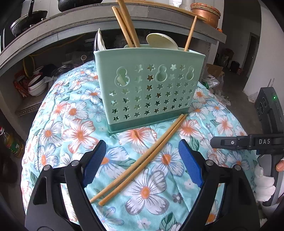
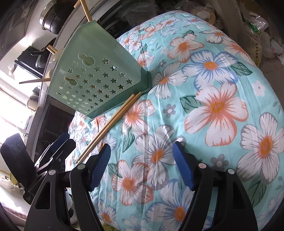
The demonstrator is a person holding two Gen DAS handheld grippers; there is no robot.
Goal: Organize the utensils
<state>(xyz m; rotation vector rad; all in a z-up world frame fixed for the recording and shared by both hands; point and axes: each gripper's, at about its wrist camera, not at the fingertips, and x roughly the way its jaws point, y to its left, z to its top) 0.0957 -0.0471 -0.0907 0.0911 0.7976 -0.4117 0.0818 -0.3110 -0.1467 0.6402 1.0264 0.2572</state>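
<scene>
A mint-green utensil holder (image 1: 149,88) with star cut-outs stands on the floral cloth (image 1: 62,115). It holds several bamboo chopsticks (image 1: 127,23) and pale spoons (image 1: 161,41). A loose pair of chopsticks (image 1: 140,160) lies on the cloth in front of it, running between the open jaws of my left gripper (image 1: 142,160), which holds nothing. My right gripper (image 2: 142,165) is open and empty above the cloth, right of the loose chopsticks (image 2: 110,124) and of the holder (image 2: 95,76). The right gripper's body shows at the right edge of the left wrist view (image 1: 248,142).
A grey counter (image 1: 53,32) with pans and a copper bowl (image 1: 207,14) stands behind the table. Bowls and clutter sit on the shelf (image 1: 37,83) under it. Bags lie on the floor (image 2: 257,26) beyond the cloth's far edge.
</scene>
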